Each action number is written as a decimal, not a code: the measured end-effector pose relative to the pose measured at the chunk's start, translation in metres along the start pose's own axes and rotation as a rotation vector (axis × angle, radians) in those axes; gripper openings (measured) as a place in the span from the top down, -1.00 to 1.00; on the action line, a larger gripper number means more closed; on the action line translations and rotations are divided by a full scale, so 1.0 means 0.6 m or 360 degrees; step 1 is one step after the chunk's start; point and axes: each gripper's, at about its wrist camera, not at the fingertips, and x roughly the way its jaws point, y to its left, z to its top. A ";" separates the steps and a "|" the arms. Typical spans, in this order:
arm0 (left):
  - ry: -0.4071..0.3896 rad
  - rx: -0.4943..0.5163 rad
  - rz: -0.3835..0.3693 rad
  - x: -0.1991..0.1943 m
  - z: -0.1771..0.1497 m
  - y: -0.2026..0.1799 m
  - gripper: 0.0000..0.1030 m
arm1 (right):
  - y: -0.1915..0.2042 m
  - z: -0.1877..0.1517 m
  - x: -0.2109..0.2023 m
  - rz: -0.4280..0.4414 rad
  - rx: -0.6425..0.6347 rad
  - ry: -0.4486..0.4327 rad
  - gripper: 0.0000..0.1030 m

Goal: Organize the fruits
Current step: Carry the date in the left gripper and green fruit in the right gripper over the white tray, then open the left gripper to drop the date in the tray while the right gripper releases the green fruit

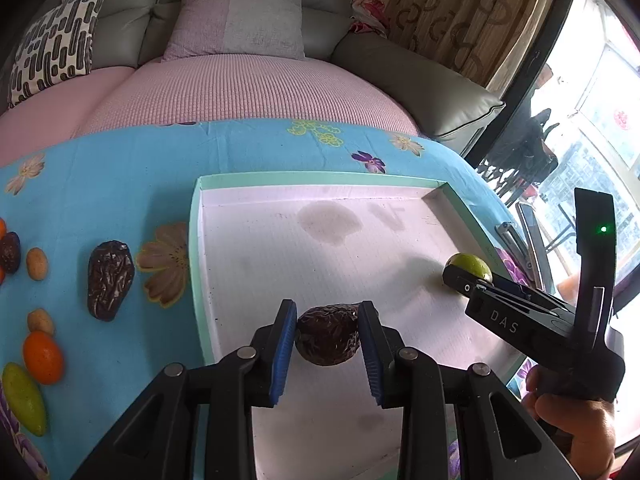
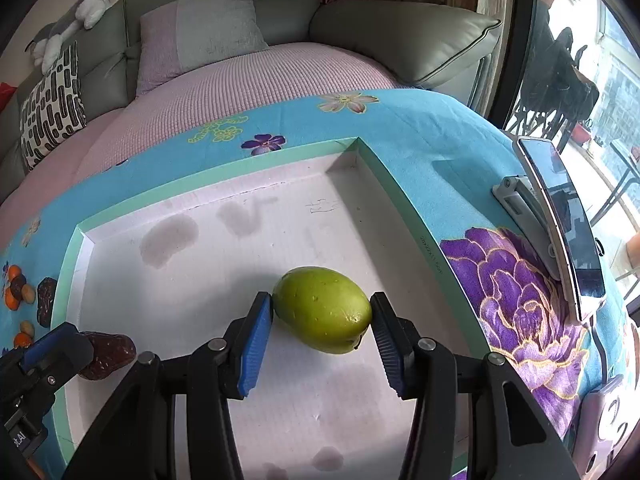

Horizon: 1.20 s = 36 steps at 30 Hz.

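Note:
A shallow white tray with a mint-green rim (image 1: 320, 179) (image 2: 224, 168) lies on the blue flowered cloth. My left gripper (image 1: 328, 308) is shut on a dark wrinkled date (image 1: 328, 340) low over the tray's near left part; the same date (image 2: 108, 354) shows at the left of the right wrist view. My right gripper (image 2: 322, 300) is shut on a green oval fruit (image 2: 322, 310) that sits at the tray floor near the right wall. In the left wrist view that fruit (image 1: 472, 266) peeks out behind the right gripper's fingertip.
Left of the tray on the cloth lie another date (image 1: 109, 278), an orange kumquat (image 1: 43, 356), a green fruit (image 1: 24, 398) and small tan fruits (image 1: 37, 263). A phone on a stand (image 2: 560, 220) is right of the tray. A sofa (image 1: 248, 80) is behind.

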 end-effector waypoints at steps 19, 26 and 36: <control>0.0050 0.0019 0.0076 0.008 -0.004 0.000 0.34 | 0.010 -0.002 -0.001 -0.0022 -0.0050 0.0039 -0.01; 0.0053 0.0024 0.0104 0.005 -0.003 0.000 0.31 | 0.009 -0.002 0.001 -0.0017 -0.0049 0.0042 -0.01; 0.0018 0.0052 0.0115 -0.016 0.001 -0.008 -0.15 | 0.009 -0.003 0.004 -0.0021 -0.0057 0.0058 -0.24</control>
